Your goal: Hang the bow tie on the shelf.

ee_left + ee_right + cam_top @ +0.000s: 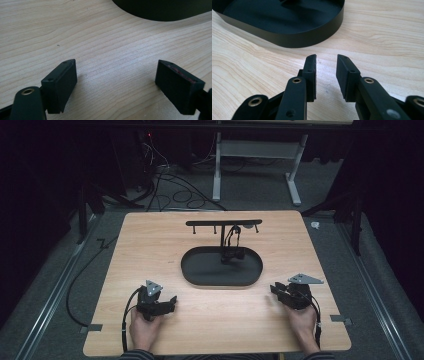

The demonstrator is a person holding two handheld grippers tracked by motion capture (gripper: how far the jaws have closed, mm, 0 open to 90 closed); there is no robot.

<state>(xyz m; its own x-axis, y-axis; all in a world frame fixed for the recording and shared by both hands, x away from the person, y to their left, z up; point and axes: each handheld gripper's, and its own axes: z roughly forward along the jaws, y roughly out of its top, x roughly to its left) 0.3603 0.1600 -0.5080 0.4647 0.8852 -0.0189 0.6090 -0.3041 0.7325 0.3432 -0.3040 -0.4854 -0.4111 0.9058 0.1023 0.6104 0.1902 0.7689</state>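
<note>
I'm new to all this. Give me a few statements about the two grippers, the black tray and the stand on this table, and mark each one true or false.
1. The left gripper rests on the table with its jaws wide apart and nothing between them. True.
2. The right gripper is clamped on the rim of the black tray. False: it sits apart from the tray, on the wood, its jaws a little apart and holding nothing.
3. A small dark item hangs from the stand's crossbar over the tray. True.
4. The tray is round and white. False: it is oval and black.
5. Both grippers lie on the person's side of the tray. True.
</note>
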